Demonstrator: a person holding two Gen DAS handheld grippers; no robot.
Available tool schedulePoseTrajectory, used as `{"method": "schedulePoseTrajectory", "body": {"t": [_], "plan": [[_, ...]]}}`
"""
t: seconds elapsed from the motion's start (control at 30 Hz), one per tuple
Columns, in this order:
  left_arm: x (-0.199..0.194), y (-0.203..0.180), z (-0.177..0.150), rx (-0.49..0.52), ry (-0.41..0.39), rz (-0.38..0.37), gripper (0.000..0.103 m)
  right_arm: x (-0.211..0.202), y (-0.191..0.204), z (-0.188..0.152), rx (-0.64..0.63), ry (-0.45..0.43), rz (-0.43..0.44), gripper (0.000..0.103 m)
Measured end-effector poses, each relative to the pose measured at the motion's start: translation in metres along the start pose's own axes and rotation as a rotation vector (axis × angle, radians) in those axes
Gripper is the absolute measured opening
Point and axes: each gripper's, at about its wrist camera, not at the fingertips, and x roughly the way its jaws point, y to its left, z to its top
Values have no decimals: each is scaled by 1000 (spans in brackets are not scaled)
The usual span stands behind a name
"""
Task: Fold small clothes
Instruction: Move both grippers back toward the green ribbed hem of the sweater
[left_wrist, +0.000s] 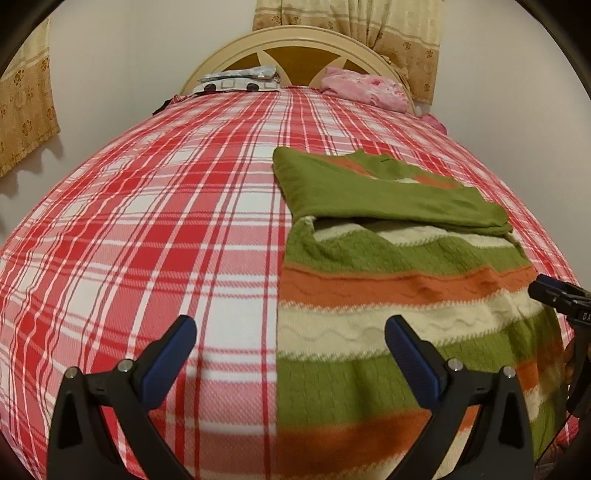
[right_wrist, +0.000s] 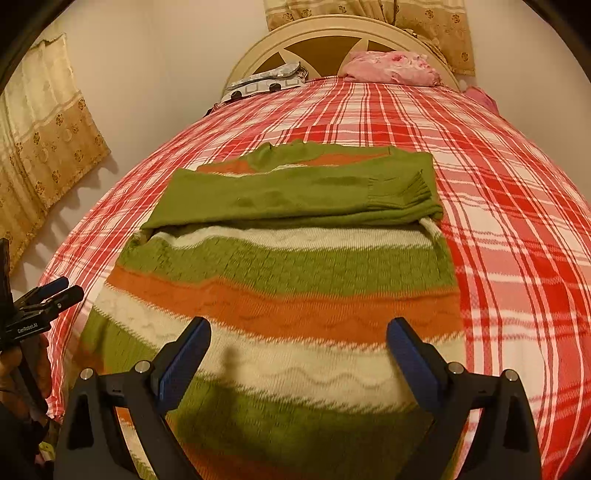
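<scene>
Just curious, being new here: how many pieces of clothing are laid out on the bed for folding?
1: a striped sweater lies on the plaid bedspread, sleeves folded across it. The pink bundle by the headboard may hide more.

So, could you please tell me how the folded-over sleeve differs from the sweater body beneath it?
The sleeve is plain green; the sweater body is striped green, orange and cream. The sleeve lies crosswise on top near the far end, its ribbed cuff pointing right; the body is spread flat toward the cameras. Both are the same knit garment, resting on the plaid bedspread.
</scene>
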Motion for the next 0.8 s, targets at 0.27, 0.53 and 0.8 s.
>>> {"method": "schedulePoseTrajectory", "body": {"t": [0.27, 0.53, 0.8], "plan": [[-10, -1, -20, 5, 14, -14, 103, -8, 5, -21, 17, 8, 10, 97], [-20, -2, -34, 11, 19, -29, 103, -15, 9, -40, 15, 20, -7, 97], [-36, -1, -57, 35, 35, -34, 103, -31, 14, -63, 10, 17, -6, 97]]}}
